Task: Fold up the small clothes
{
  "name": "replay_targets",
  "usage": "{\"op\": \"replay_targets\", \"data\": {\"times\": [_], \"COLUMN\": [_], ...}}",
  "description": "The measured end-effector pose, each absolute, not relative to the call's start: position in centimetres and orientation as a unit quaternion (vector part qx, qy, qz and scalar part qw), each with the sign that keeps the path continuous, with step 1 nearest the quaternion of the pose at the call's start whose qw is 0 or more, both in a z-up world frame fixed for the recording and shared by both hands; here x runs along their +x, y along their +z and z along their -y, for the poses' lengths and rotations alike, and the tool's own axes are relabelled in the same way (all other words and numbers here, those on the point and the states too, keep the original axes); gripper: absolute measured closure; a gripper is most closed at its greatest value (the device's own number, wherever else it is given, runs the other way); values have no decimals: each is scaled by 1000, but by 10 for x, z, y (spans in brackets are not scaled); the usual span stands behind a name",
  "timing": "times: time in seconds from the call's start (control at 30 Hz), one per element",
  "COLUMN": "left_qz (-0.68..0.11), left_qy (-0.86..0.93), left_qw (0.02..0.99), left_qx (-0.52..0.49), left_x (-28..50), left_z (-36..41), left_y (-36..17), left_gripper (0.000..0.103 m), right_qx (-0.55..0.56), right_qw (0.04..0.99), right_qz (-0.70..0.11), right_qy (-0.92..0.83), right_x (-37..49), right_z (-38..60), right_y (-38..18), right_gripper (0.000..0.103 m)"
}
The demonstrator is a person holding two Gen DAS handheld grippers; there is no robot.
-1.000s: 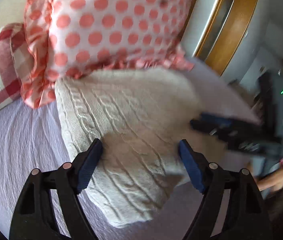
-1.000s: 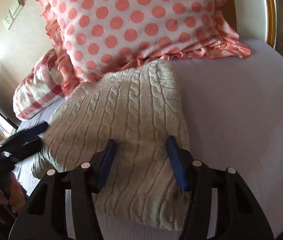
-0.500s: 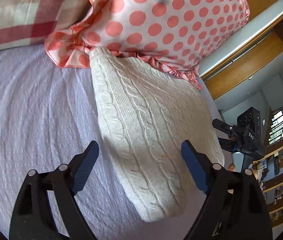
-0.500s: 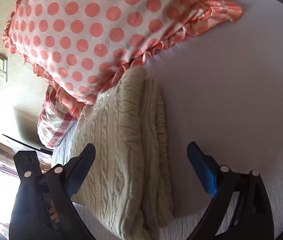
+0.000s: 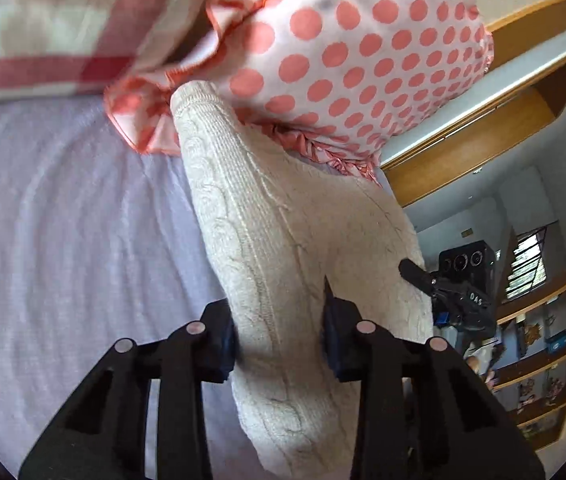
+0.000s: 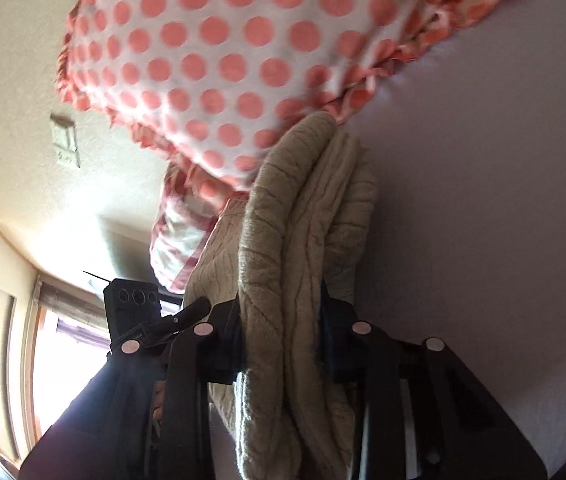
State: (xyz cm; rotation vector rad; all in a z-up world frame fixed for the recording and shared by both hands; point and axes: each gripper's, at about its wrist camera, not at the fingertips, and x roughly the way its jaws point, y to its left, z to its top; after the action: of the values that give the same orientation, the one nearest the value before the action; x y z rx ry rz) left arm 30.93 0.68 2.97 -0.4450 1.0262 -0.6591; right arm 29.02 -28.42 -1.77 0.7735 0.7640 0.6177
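On the lavender bedsheet (image 5: pixel 63 220), which covers most of the lower part of both views, lies a cream cable-knit sweater (image 5: pixel 283 248), already folded into several thick layers. Its far end touches the ruffled edge of a big pillow with coral polka dots (image 5: pixel 363 52), which stands at the head of the bed. Beside this pillow, on the left in the left wrist view, there is a second pillow with red and white checks (image 5: pixel 43 40); it looks blurred.

From the right wrist view the sweater (image 6: pixel 307 240) is seen from its side, and the stacked folds are clearly visible one over another. A light switch plate (image 6: pixel 65 140) is on the beige wall behind the pillows.

The left gripper (image 5: pixel 279 340) is closed on the near edge of the sweater, with the knit pressed between its two blue-padded fingers. The right gripper (image 6: pixel 283 344) grips the folded layers at the other side in the same way, and the cloth bulges out above and below its fingers. In each view the opposite gripper appears at the far side of the sweater.
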Motion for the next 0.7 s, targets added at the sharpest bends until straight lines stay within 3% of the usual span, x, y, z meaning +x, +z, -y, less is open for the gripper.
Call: {"op": "replay_targets", "data": {"times": [0.17, 0.23, 0.37, 0.4, 0.47, 0.53, 0.6, 0.7], "left_qz": [-466, -485, -431, -406, -365, -344, -355, -412], "left_qy": [-220, -184, -180, -192, -226, -269, -293, -265], "left_qw": [843, 843, 873, 883, 892, 888, 875, 863], "left_qx": [-152, -144, -143, -141, -144, -148, -150, -125], "left_x": [297, 297, 263, 247, 218, 200, 204, 230], "left_z": [-77, -92, -109, -110, -106, -93, -72, -40], "left_y": [42, 28, 50, 60, 77, 83, 75, 45], "left_gripper": [62, 57, 58, 58, 55, 51, 44, 45], "right_qx": [294, 285, 237, 237, 251, 254, 253, 243], "right_qw": [815, 821, 868, 877, 867, 842, 826, 836], "right_qz": [-411, -422, -388, -364, -338, -339, -353, -407], "right_qy": [285, 257, 198, 207, 267, 333, 359, 276], "right_x": [326, 335, 300, 284, 255, 237, 235, 257], "right_z": [198, 181, 189, 192, 190, 174, 161, 156], "right_y": [-30, -36, 1, 13, 29, 32, 23, -11], "right_gripper": [71, 58, 46, 45, 30, 28, 25, 24]}}
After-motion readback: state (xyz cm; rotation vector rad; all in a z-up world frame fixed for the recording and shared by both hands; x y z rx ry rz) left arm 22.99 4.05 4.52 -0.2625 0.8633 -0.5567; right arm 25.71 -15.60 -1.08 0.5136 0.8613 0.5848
